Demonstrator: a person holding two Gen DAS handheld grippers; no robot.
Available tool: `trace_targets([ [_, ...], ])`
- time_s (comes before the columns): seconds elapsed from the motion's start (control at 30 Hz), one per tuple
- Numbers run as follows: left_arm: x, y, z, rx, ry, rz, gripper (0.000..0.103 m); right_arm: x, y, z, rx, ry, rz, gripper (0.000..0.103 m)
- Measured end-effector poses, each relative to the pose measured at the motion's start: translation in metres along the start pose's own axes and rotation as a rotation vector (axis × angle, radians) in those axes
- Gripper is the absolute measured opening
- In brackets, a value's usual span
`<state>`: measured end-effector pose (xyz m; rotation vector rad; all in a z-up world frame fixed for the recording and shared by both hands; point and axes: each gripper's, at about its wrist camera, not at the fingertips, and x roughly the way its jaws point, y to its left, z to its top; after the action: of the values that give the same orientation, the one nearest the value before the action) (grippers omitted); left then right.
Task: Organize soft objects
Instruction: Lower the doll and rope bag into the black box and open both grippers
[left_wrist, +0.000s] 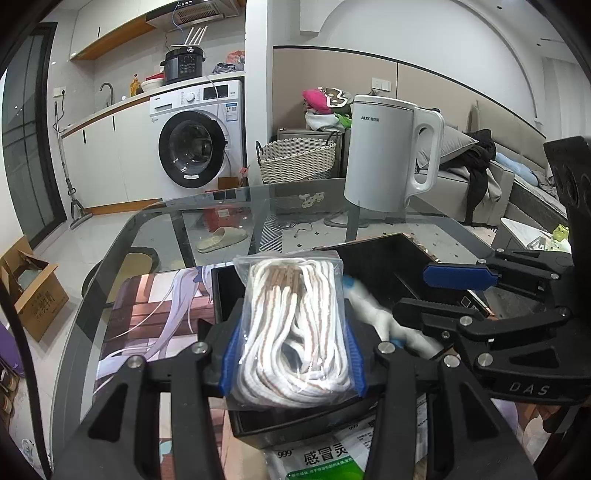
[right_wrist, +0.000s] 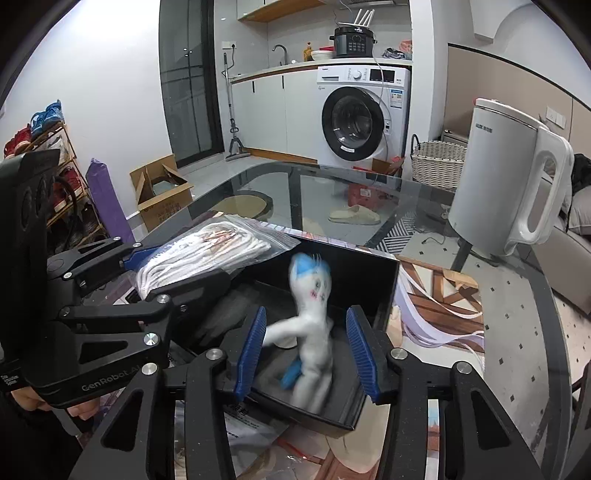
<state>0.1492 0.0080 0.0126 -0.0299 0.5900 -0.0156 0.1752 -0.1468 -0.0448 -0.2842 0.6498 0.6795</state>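
Your left tool (left_wrist: 291, 332) is clamped on the bag of cord (left_wrist: 293, 325), held over the near-left edge of the black box (left_wrist: 384, 258) on the bench (right_wrist: 517, 332); the bag's long axis runs away from you, along the fingers. Your right tool (right_wrist: 304, 350) stands open over the box with the doll (right_wrist: 310, 325) between its pads but not pinched, seemingly dropping in. The doll is motion-blurred, the box floor is dark, and its near-left corner is hidden behind the bag.
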Motion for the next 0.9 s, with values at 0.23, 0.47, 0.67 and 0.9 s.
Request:
trace_targets([
  [0.23,0.000,-0.001,-0.001,0.000,0.007,0.007,0.049,-0.012,-0.005,-0.003,0.015,-0.026,-0.002,0.054],
  [0.47,-0.015,0.000,-0.001,-0.019,0.011,0.014,0.088,-0.031,-0.010,-0.009,0.039,-0.052,0.001,0.081],
  [0.67,-0.037,0.008,-0.005,-0.045,-0.028,-0.004,0.103,-0.049,-0.019,-0.017,0.077,-0.075,-0.024,0.090],
  [0.9,-0.043,0.027,-0.010,-0.092,-0.038,0.104,0.103,-0.064,-0.019,-0.021,0.073,-0.097,-0.034,0.090],
])
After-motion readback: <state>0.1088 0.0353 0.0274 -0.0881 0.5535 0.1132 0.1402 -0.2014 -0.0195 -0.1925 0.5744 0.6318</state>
